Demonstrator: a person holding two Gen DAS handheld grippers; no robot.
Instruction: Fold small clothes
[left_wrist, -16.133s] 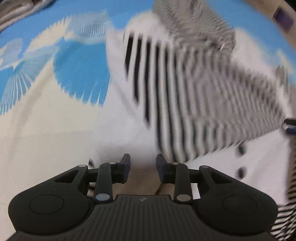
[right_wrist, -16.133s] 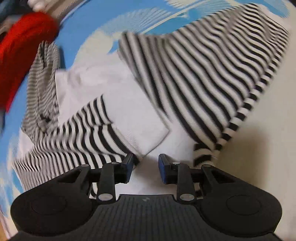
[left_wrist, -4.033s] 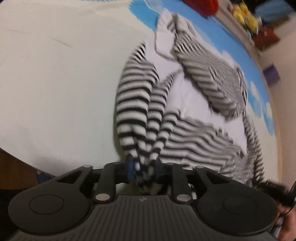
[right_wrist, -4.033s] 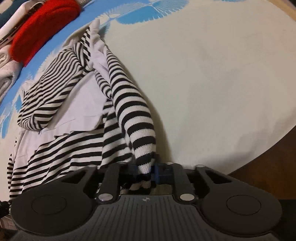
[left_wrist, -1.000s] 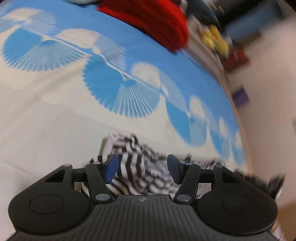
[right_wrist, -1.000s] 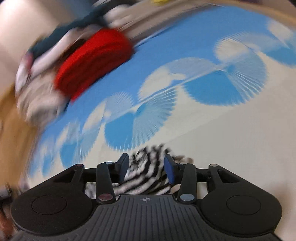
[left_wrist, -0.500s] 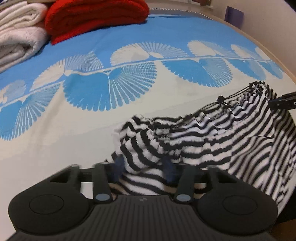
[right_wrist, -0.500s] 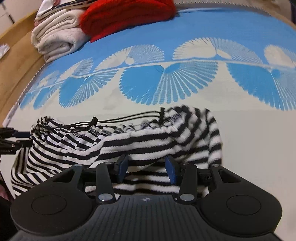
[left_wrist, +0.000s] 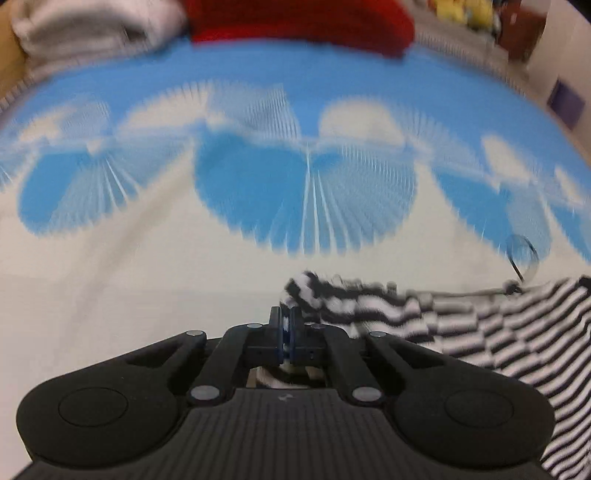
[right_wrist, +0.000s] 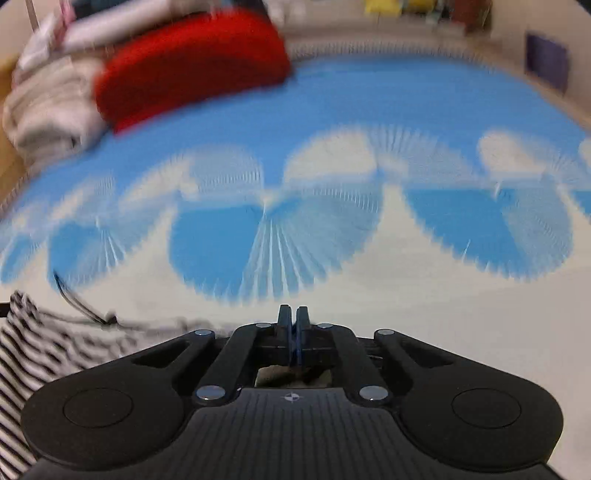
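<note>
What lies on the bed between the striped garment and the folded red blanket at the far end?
Only bare bedspread, cream and then blue fan pattern, separates the striped garment from the red blanket. Both wrist views show this, though blurred.

Each wrist camera sat just behind its own claw, looking forward and steeply down, close over the bed cover (left_wrist: 110, 295). Both views shared the blue fan print ahead, the red blanket (right_wrist: 192, 62) beyond it, and the striped garment (left_wrist: 498, 332) between the claws.

Your two views are evenly lit indoors but smeared by motion blur; the bedspread (left_wrist: 110, 295) curves at the far edges.
</note>
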